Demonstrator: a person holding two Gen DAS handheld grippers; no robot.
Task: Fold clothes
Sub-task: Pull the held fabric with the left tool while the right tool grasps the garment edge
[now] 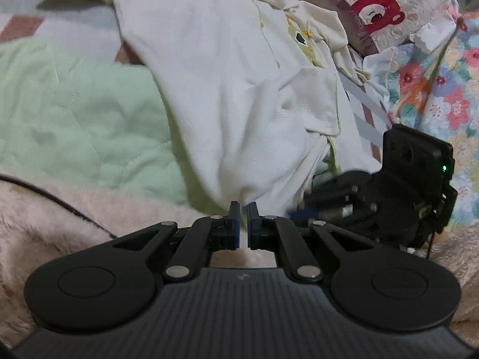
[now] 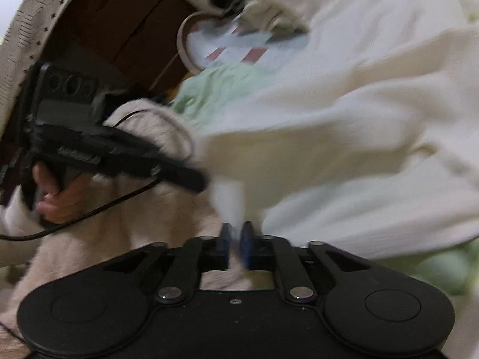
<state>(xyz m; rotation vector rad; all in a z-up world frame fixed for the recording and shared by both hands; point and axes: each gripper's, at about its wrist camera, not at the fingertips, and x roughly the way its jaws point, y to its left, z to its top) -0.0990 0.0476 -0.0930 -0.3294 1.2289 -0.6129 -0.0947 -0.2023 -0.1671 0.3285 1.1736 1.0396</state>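
Note:
A white garment [image 1: 227, 95] with yellow-green trim lies rumpled across the bed and narrows to a gathered corner at the bottom. My left gripper [image 1: 243, 206] is shut on that corner. Just to its right, my right gripper [image 1: 296, 214] reaches under the garment's edge. In the blurred right wrist view, my right gripper [image 2: 236, 229] is shut on a strip of the same white garment [image 2: 344, 125], which spreads up and to the right. A hand [image 2: 57, 197] holds the left gripper [image 2: 199, 182] beside that edge.
A pale green quilt [image 1: 74, 113] lies left of the garment, and a pink fluffy blanket [image 1: 74, 215] covers the near side. A floral cloth [image 1: 443, 95] and a pillow with a red bear [image 1: 377, 12] sit at the right. A black cable [image 2: 98, 206] trails over the blanket.

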